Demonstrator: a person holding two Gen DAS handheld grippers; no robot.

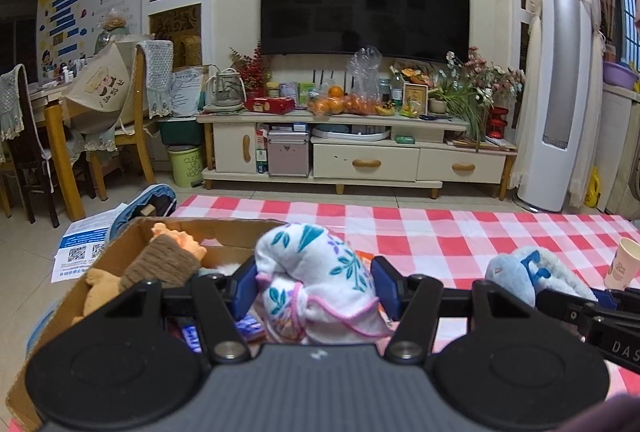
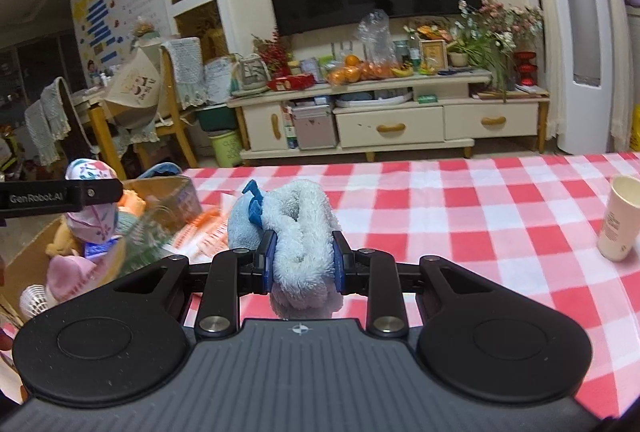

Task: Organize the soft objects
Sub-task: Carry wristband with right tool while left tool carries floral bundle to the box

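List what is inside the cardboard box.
In the cardboard box: a brown knitted piece, an orange toy, a tan plush, something pink and a white ball. The left claw and its floral cloth hide the rest.

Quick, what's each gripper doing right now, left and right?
Left gripper: closed on the floral cloth bundle, beside the cardboard box.
Right gripper: closed on the fluffy blue slipper, over the checkered tablecloth.

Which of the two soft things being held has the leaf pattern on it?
The white cloth in the left gripper, printed with teal leaves and edged in pink. The right gripper holds a plain fluffy blue toy.
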